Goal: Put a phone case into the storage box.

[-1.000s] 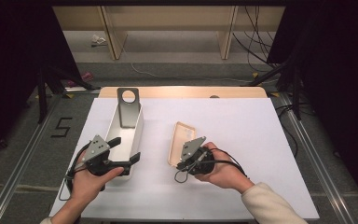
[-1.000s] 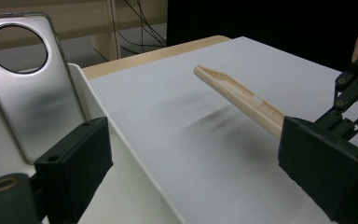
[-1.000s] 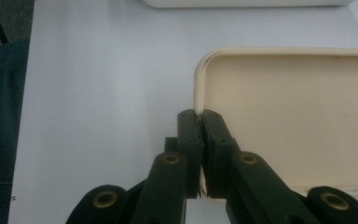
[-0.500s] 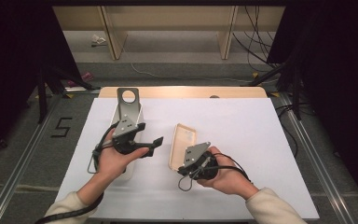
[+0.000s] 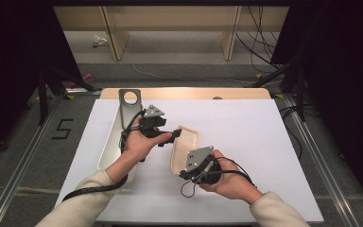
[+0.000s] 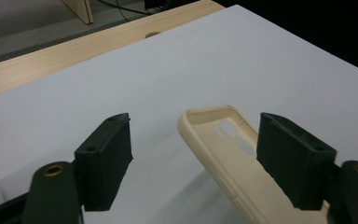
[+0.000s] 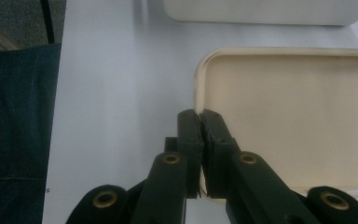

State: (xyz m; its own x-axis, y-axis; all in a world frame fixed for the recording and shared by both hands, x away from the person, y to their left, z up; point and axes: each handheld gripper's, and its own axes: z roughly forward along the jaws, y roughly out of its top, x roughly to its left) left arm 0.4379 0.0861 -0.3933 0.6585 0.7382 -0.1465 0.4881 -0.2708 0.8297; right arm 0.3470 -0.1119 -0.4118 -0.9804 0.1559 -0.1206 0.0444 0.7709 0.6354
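We work at one table [image 5: 264,142] covered by a white sheet, with a strip of pale wood showing along its far edge. On the floor to its left a black "5" [image 5: 62,128] is marked, the only writing we can read. On the left part of the sheet lies one long white tray [image 5: 109,151], and one grey metal bracket [image 5: 130,100] with a round hole stands at its far end. Near the middle is one cream phone case [image 5: 183,149], tilted with its near end raised, its hollow side with the camera cut-outs facing the left gripper view. We hold two grippers. The right gripper [image 7: 200,122] has its jaws pinched tight on the near rim of the phone case and holds it up. The left gripper [image 6: 193,161] is at the far end of the phone case; its jaws have just been closing but stand apart, one on each side of that end, the pads not pressing on it.
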